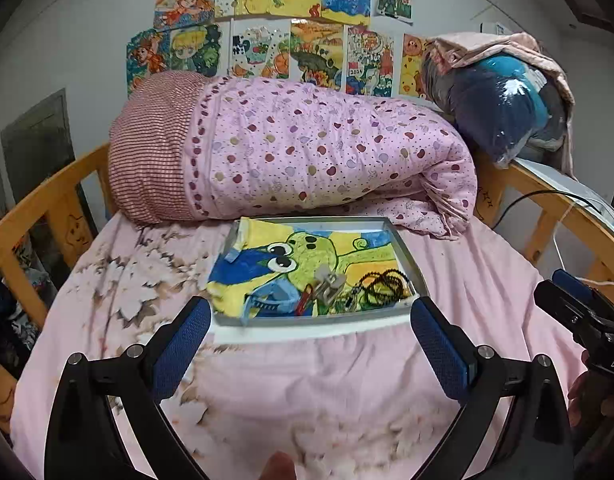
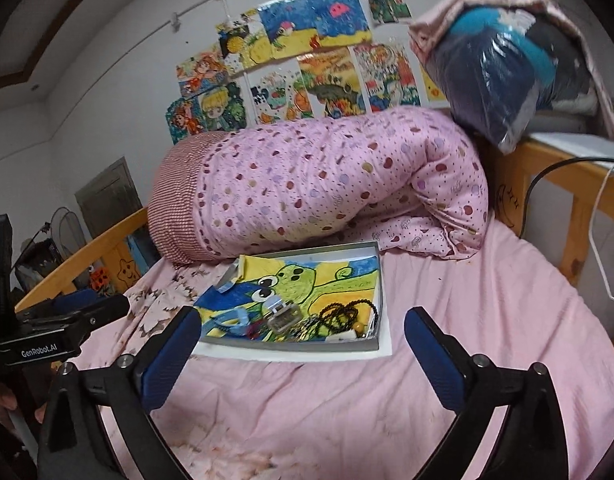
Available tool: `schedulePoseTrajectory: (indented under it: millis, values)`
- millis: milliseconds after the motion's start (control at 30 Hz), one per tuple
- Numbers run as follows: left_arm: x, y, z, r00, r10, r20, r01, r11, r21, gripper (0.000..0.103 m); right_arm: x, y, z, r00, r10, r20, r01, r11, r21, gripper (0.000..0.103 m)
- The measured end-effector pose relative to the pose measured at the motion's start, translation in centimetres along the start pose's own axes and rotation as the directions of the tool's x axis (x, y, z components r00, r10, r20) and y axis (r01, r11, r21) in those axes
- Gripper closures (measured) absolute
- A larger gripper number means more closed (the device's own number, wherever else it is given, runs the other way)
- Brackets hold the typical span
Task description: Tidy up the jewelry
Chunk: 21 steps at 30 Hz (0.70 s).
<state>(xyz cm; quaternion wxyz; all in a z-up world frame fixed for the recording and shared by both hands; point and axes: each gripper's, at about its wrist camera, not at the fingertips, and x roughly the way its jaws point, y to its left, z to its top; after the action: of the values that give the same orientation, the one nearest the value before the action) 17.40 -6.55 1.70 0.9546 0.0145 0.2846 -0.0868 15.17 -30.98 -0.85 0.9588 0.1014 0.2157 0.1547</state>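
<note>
L gripper [image 1: 311, 334]: spread wide, blue pads [image 1: 183, 344] apart, nothing between; hovering above pink sheet, short of tray's near edge.
R gripper [image 2: 303, 344]: also spread wide, pads [image 2: 173, 354] holding nothing; above sheet, aimed at tray's near rim.
Cross-view: R gripper body at right edge of left wrist view; L gripper body, lettered "GenRobot.AI", at left edge of right wrist view. Both side by side, apart.
Tray [image 1: 403, 246]: shallow, grey metal rim, flat on bed, just ahead of both grippers; sits on white sheet/board [image 2: 383, 346] showing at near edge.
Tray liner: child's drawing [image 1: 303, 254], green frog-like figure on yellow and blue; covers tray floor.
Jewelry location: all inside tray, bunched in near-right corner.
Black bead strand [image 1: 383, 284]: looped, tangled, near right wall of tray.
Clear/silver block item [image 1: 329, 282]: just left of beads; prob. clasp or small case, view too blurred to say.
Red item [image 1: 305, 300]: slim, lying beside block item, near front wall.
Blue ribbon [image 2: 231, 318]: on liner, near-left part of tray.
Small white piece [image 2: 345, 336]: front-right corner, touching beads.
Bed: pink sheet [image 1: 347, 380], wooden rail [image 1: 47, 196] around.
Quilt [image 1: 327, 152]: pink, spotted, rolled, lying behind tray, close to far rim.
Bagged bundle [image 1: 503, 116]: plastic-wrapped, dark blue, on rail at right rear.
Wall: coloured drawings [image 1: 287, 20] taped above quilt.
</note>
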Motion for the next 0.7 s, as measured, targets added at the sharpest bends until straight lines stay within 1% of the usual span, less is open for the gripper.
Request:
schedulePoseTrajectory:
  millis: [67,200,267,433,700]
  values:
    - [-1.9,0.2,-1.3,0.999,0.027,0.020,-0.027,1.000,0.009,0.005,-1.5,1.0,-1.1,1.000,-0.006,0.007,0.006,1.000,0.003,0.000]
    - [-4.6,0.6,-3.7,0.998,0.043,0.040,-0.044,0.998,0.038,0.005,-3.3,2.3,-2.9,1.000,-0.020,-0.010,0.020,1.000,-0.001,0.000]
    - [-5.4,0.8,-4.7,0.998,0.043,0.038,-0.044,0.999,0.031,0.005,-3.8,2.8,-3.6,0.999,-0.027,-0.028,0.027,1.000,-0.005,0.000]
    - [-6.0,1.3,-6.4,0.999,0.032,0.019,-0.033,0.999,0.008,0.005,-4.3,3.8,-5.1,0.996,-0.053,-0.066,0.052,0.998,-0.020,0.000]
    - [-5.6,1.5,-7.7,0.999,0.035,-0.003,-0.035,0.999,0.029,0.005,-3.9,4.3,-6.0,0.994,-0.070,-0.087,0.067,0.997,-0.037,0.000]
